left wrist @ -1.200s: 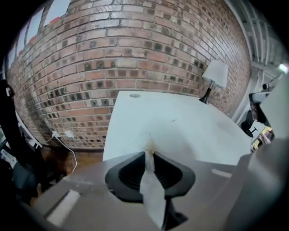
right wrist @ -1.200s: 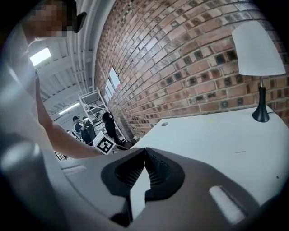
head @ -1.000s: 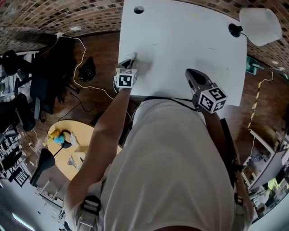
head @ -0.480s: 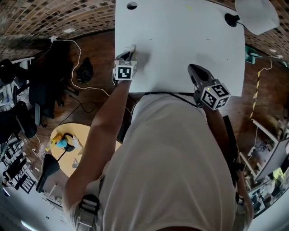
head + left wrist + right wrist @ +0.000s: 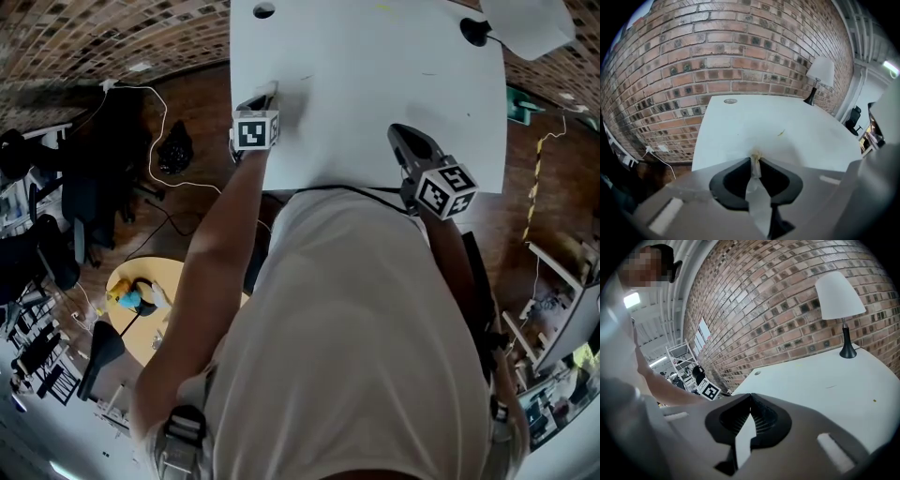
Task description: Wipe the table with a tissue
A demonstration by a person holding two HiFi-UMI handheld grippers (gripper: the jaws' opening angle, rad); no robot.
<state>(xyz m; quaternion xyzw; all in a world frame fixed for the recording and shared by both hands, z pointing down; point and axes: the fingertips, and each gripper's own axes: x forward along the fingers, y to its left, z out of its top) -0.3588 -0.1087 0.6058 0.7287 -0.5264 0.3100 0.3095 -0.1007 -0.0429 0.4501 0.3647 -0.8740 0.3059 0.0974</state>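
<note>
A white tissue (image 5: 756, 161) is pinched between the jaws of my left gripper (image 5: 755, 154), its tip crumpled against the white table (image 5: 787, 131). In the head view the left gripper (image 5: 269, 96) sits near the table's left edge, pointing steeply down, with the tissue (image 5: 274, 90) at its tip. My right gripper (image 5: 397, 134) hovers over the table's near edge at the right, shut with nothing between its jaws. In the right gripper view its jaws (image 5: 750, 397) meet tip to tip, and the left gripper's marker cube (image 5: 708, 391) shows at the left.
A white-shaded lamp (image 5: 520, 23) on a black base stands at the table's far right corner. A round cable hole (image 5: 263, 10) sits at the far left. A small yellowish speck (image 5: 781, 133) lies mid-table. Cables, chairs and a round yellow table (image 5: 141, 300) are on the floor at left.
My left gripper has slid with the tissue along the table's left edge, away from the person. The right gripper has stayed where it was, still shut.
</note>
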